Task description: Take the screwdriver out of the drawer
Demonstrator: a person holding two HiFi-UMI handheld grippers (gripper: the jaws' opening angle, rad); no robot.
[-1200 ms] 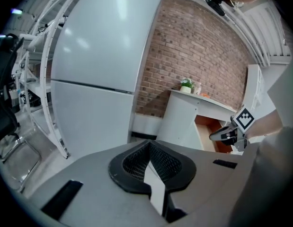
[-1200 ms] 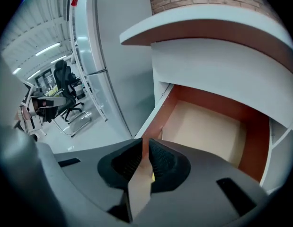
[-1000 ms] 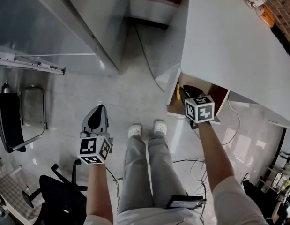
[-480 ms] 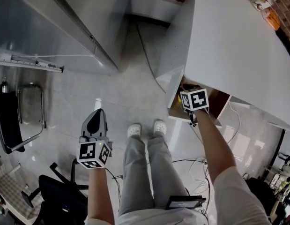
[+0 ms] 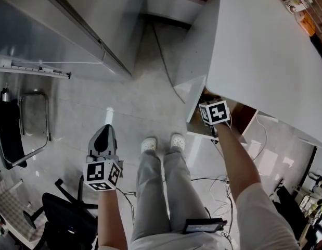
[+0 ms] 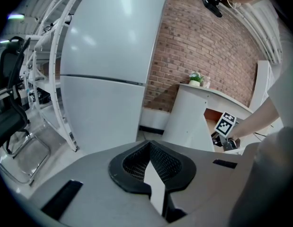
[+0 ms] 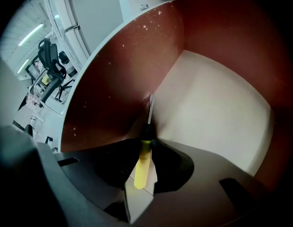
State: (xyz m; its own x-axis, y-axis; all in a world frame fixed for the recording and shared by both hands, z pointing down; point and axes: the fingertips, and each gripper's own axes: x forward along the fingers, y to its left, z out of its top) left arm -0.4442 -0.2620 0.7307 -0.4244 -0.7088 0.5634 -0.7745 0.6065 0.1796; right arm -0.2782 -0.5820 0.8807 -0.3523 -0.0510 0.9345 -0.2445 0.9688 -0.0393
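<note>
The screwdriver [image 7: 142,162] has a yellow handle, a black collar and a thin metal shaft that points at the drawer's back corner. Its handle lies between the jaws of my right gripper [image 7: 148,138], which is shut on it. That gripper is down inside the open drawer [image 7: 118,79], which has red-brown walls and a pale bottom. In the head view the right gripper [image 5: 215,113] shows only its marker cube at the drawer [image 5: 245,116] under the white counter; the screwdriver is hidden there. My left gripper [image 5: 104,134] hangs shut over the floor, holding nothing, and shows again as the left gripper [image 6: 147,144].
The white counter [image 5: 265,46] overhangs the drawer. A tall grey cabinet [image 5: 72,25] stands at the left. A black office chair [image 5: 67,220] and a metal-framed chair [image 5: 30,124] are at the lower left. Cables [image 5: 213,181] trail on the tiled floor by the person's white shoes [image 5: 161,144].
My right gripper has gone from above the drawer's front down into it and closed round the screwdriver. The left gripper has drifted slightly lower in the head view.
</note>
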